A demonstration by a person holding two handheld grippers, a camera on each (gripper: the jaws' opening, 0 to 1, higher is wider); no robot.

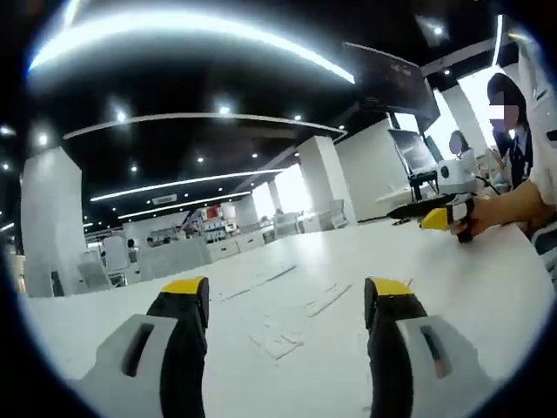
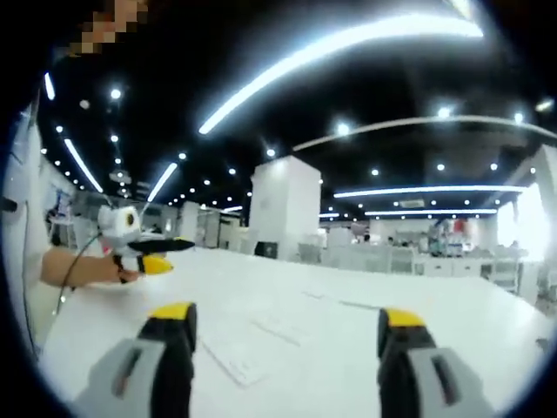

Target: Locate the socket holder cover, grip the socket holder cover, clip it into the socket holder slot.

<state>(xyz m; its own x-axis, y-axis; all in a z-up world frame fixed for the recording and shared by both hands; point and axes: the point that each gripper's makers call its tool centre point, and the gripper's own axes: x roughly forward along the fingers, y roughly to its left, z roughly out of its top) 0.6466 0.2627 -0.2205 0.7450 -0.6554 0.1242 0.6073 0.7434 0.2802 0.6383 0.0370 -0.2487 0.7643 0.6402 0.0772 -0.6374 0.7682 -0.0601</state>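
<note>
Left gripper (image 1: 287,300): jaws wide apart, empty, above white counter (image 1: 348,252). Flat white parts (image 1: 278,344) just ahead on counter, cover not distinguishable among them. Right gripper (image 2: 283,326): jaws wide apart, empty, over similar flat pieces (image 2: 231,357). Step judged: locating. Next: identify cover, then lower onto it.

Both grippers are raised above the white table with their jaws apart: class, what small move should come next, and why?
Probably lower the left gripper toward the flat white pieces on the table. Both grippers, the right one too, are open and hold nothing. Which piece is the cover is too faint to tell, so a closer look comes first.
</note>
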